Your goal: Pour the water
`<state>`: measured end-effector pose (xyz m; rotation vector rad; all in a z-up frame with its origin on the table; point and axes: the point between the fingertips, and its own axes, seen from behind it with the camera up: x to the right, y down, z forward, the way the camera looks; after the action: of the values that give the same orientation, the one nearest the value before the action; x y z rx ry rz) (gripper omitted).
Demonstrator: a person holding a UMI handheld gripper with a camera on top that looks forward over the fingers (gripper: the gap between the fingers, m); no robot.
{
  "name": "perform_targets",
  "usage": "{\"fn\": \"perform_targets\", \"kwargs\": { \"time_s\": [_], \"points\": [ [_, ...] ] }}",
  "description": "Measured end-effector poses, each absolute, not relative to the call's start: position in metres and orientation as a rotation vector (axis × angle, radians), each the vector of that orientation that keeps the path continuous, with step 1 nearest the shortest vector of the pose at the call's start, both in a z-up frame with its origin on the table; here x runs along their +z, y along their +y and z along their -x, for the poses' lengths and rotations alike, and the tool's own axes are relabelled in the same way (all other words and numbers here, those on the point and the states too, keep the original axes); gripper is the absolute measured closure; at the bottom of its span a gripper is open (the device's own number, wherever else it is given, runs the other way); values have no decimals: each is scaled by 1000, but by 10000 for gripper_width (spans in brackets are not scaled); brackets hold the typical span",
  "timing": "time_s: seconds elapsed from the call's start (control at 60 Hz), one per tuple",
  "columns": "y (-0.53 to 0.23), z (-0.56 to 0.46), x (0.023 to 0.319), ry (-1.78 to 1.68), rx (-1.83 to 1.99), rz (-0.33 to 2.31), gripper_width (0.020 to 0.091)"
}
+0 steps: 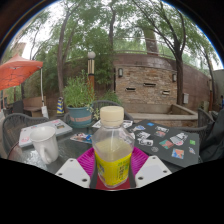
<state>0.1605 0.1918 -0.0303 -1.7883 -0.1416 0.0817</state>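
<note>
A clear bottle (113,148) with a white cap, a yellow label and pale yellowish liquid stands upright between my fingers. My gripper (112,168) is shut on the bottle, with both pink pads (88,160) pressed against its lower sides. To the left, beyond my fingers, a clear plastic cup (44,142) stands on the dark table (160,160). The bottle's base is hidden between the pads.
Several cards (165,138) lie scattered on the table to the right. A teal pot with a green plant (79,110) stands behind the bottle. Beyond the table are a stone fireplace wall (145,85), a lamp post (91,68), trees and an orange umbrella (18,72).
</note>
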Motion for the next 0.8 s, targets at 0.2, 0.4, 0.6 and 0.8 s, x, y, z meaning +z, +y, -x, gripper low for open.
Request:
{"fn": "perform_targets", "kwargs": {
  "time_s": [0.2, 0.4, 0.6, 0.8],
  "points": [
    [192, -164, -34, -107, 81, 1786, 558],
    [163, -181, -42, -38, 27, 1867, 268],
    [63, -175, 2, 36, -2, 1835, 267],
    [-76, -129, 61, 86, 87, 1768, 274]
  ]
}}
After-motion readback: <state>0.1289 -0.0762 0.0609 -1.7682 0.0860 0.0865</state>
